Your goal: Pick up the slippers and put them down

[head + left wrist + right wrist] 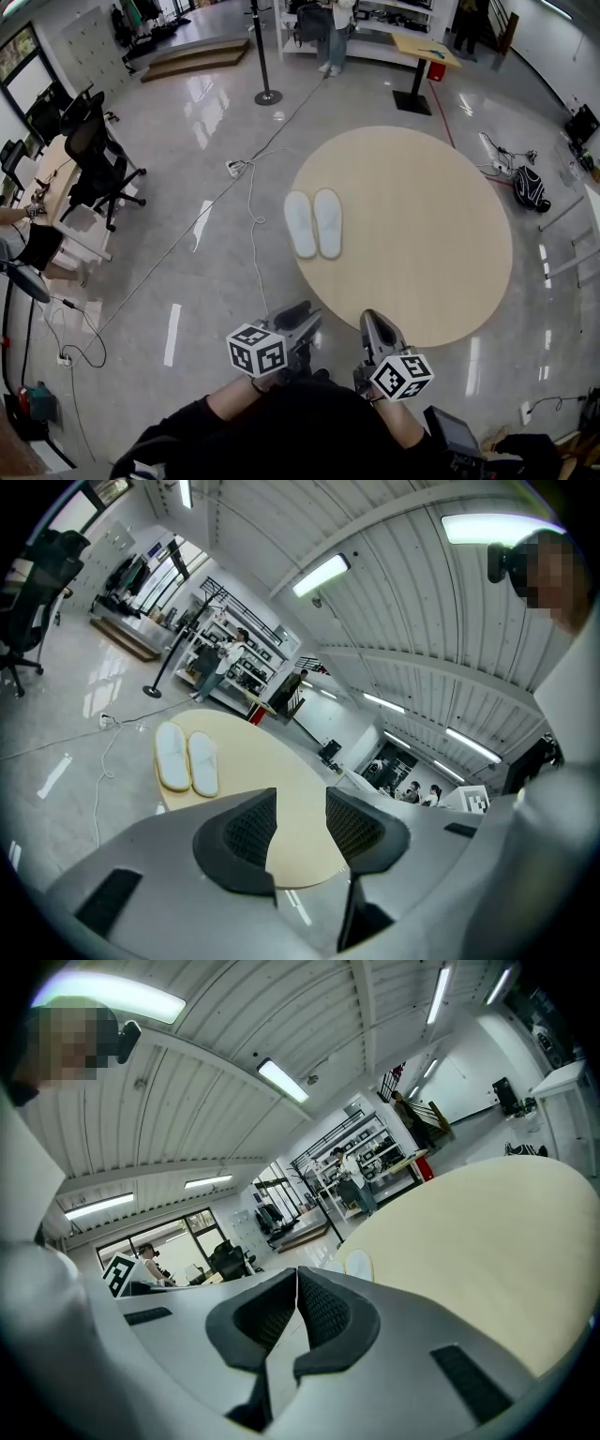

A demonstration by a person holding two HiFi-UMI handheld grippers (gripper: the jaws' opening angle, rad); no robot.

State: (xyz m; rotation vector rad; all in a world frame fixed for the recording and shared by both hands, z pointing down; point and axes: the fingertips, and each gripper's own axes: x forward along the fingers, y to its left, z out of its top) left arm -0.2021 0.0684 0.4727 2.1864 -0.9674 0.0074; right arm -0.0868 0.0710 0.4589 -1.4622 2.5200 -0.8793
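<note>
Two white slippers (314, 223) lie side by side near the left edge of a round beige mat (422, 234) on the floor. They show in the left gripper view as the same pair of slippers (186, 758), far beyond the jaws. My left gripper (298, 317) is open and empty, short of the mat's near edge. My right gripper (373, 324) is shut with nothing in it, just over the mat's near rim. In the right gripper view one slipper's tip (358, 1263) peeks above the closed jaws.
A white cable (251, 202) with a power strip (234, 168) trails over the glossy floor left of the mat. Office chairs (98, 159) stand at the left, a post base (268, 96) and a small table (424, 47) at the back, a dark bag (531, 187) at the right.
</note>
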